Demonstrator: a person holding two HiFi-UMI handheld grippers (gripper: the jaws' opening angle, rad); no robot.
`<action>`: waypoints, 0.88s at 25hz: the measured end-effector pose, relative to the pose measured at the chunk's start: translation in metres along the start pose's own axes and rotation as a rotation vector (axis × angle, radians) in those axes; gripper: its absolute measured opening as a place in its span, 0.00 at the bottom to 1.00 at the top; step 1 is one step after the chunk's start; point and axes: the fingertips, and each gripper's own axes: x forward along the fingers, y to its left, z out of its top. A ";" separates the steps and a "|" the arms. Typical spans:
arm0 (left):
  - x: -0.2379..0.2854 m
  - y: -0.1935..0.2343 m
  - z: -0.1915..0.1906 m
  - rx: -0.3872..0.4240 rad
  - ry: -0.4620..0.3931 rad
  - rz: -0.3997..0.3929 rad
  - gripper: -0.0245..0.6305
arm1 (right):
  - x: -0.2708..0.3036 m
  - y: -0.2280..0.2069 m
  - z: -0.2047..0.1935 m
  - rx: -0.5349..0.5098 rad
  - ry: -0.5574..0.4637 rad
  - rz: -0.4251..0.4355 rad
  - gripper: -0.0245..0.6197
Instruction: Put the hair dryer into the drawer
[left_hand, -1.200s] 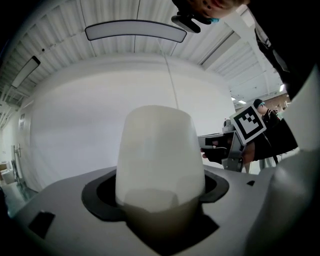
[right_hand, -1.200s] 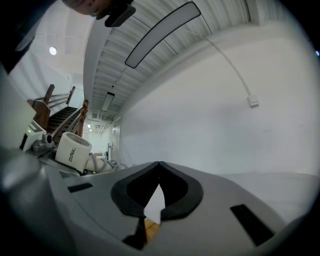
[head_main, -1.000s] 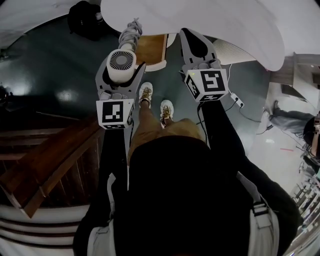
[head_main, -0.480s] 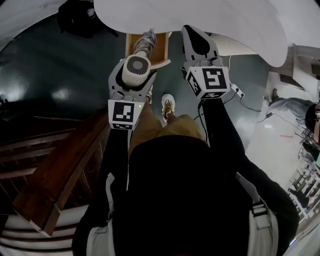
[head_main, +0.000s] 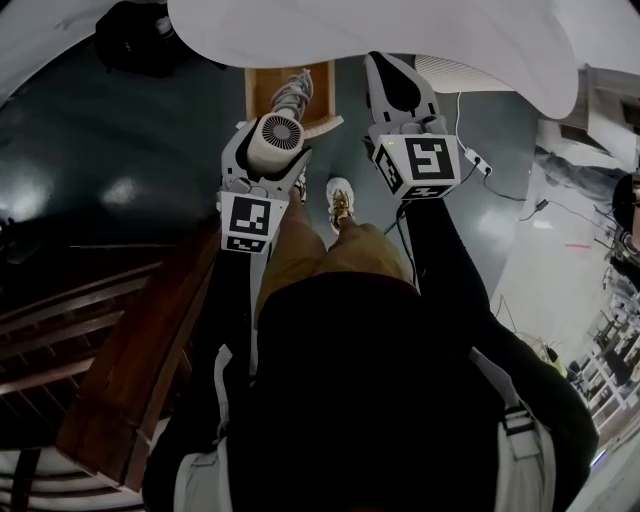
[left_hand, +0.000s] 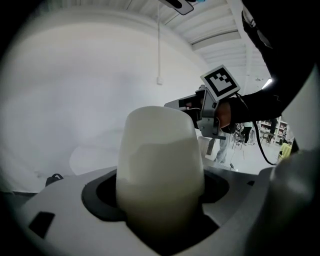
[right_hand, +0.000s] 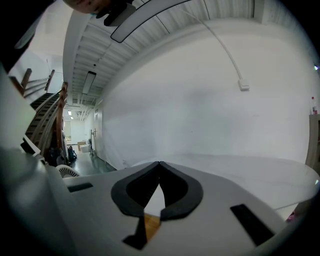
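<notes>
Left gripper (head_main: 266, 158): one of two; clamped on the dryer (left_hand: 160, 160), whose cream barrel is seated between both jaws.
Right gripper (right_hand: 159, 166): the second; tips are pressed together and nothing is held; it is raised just beside the left one.
Dryer: one; held in the air, its vent grille is turned up toward the head camera, and its cord-wrapped end is seen over the drawer (head_main: 312, 92).
Drawer: one; wooden, open, set under the table's edge.
Table (head_main: 400, 30): one; white, rounded, seen ahead of both grippers.
Floor (head_main: 120, 180): dark, glossy; two shoes (head_main: 340, 205) are seen on it below the grippers.
Room: a white wall (right_hand: 200, 100) is seen beyond the table; wooden stairs (head_main: 130, 350) are seen at the left.
</notes>
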 end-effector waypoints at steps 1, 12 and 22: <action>0.003 0.000 -0.005 0.006 0.011 -0.009 0.65 | 0.000 -0.002 -0.003 0.001 0.006 -0.008 0.08; 0.048 0.011 -0.046 0.096 0.141 -0.107 0.65 | 0.005 -0.028 -0.035 -0.007 0.070 -0.070 0.08; 0.082 0.026 -0.072 0.225 0.238 -0.186 0.65 | 0.010 -0.040 -0.058 0.006 0.121 -0.109 0.08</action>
